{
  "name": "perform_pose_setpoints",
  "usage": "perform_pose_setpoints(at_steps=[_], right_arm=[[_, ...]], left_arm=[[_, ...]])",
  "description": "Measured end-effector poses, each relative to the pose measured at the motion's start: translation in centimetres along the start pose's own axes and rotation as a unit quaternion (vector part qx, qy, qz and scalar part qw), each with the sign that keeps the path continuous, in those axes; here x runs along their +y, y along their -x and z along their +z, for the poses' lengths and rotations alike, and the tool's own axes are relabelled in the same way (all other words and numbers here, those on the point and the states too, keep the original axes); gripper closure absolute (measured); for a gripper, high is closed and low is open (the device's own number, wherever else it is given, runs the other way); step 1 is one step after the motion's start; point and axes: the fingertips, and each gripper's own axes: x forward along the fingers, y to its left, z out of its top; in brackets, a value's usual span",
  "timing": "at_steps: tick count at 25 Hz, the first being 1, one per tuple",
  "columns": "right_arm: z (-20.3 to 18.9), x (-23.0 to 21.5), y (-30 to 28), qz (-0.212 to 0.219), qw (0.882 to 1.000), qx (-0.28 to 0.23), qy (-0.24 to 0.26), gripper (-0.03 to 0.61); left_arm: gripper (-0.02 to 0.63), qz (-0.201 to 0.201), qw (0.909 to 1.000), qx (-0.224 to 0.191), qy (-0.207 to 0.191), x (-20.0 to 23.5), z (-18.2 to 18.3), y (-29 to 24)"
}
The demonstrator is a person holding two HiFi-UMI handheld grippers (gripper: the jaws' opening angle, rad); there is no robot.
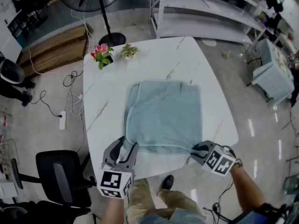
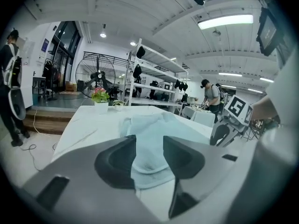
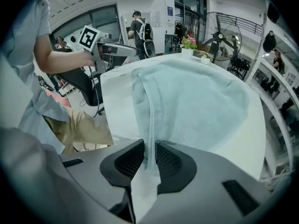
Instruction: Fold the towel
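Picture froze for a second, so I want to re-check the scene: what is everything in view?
towel: one, light blue, lying on the middle of the table
table: one, white marbled, centre of the head view
flowering plant: one, pink blooms, table's far left corner
small potted plant: one, green, beside the flowering plant
fan: one, black, standing on the floor beyond the table
office chair: one, black, floor at near left
shelving: one unit, white, far right
power strip: one, white, floor left of the table
left tongs: grey, open at the towel's near left corner
right tongs: grey, shut on the towel's near right edge
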Motion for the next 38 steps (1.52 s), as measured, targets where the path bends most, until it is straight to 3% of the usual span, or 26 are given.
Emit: perform_pose_setpoints(at_steps=[3,5,10,18,21,29,31,38], right_arm=[[-0.6,-0.6,1.2,0.002,1.000,0.011,0.004,0.456],[1.1,-0.9,2.5,-0.001,1.000,-0.017,-0.008,0.422],[9.6,-0.4,4.2,-0.008,0.994,-0.110,0.007,0.422],[21.8,4.6,-1.0,0.008,0.983,-0.163,0.083,0.450],[22.9,5.7,-4.9,0.021,0.984,-0.152,0.086,0.462],[23.1,4.9,-10.2,-0.003,0.988,-0.105,0.113,0.482],[23.3,4.9,-10.1,0.009,0.988,-0.112,0.103,0.511],[23.5,5.6,-7.5,0.071,0.986,-0.144,0.045,0.525]], left_arm=[[0.430,0.006,0.9999,-0.007,0.003,-0.1,0.2,1.0],[0.430,0.010,0.9999,-0.012,0.003,0.0,0.5,1.8],[0.430,0.028,0.9992,-0.027,0.007,1.1,1.7,3.9],[0.430,0.060,0.9974,-0.038,0.016,4.0,2.3,6.3],[0.430,0.066,0.9968,-0.036,0.025,4.9,1.5,6.6],[0.430,0.078,0.9957,-0.007,0.049,7.5,-2.3,6.8],[0.430,0.079,0.9955,-0.012,0.051,7.9,-2.2,6.8],[0.430,0.078,0.9954,-0.026,0.050,8.3,-0.7,6.9]])
